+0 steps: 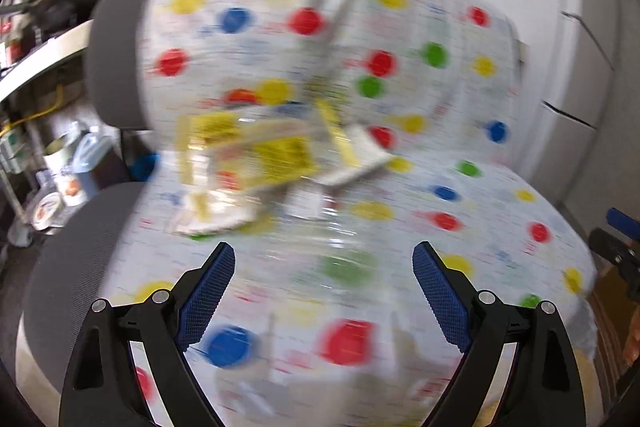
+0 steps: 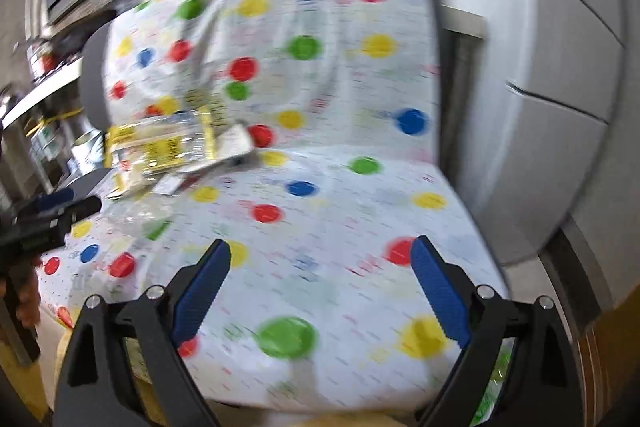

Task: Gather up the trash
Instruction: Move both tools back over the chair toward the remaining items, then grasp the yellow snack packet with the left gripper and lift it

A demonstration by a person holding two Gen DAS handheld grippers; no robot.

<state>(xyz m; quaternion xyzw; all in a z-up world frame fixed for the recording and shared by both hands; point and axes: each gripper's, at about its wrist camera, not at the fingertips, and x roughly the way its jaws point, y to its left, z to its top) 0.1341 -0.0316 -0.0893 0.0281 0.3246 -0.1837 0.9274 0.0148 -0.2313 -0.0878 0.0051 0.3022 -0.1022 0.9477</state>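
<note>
Both my grippers — left gripper, right gripper — stood wide apart, holding nothing. Wrappers lay on the dotted cover of the chair — thin plastic could slip from my pads.

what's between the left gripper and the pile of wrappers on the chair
Only bare polka-dot cloth. In the left wrist view the open left gripper is empty, and the clear and yellow wrappers lie further back on the seat.

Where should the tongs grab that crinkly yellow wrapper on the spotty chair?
Probably its near edge, coming from the front and above. The yellow wrapper lies flat and crumpled on the chair cover, with its back edge close to the backrest. The left tongs are open.
</note>
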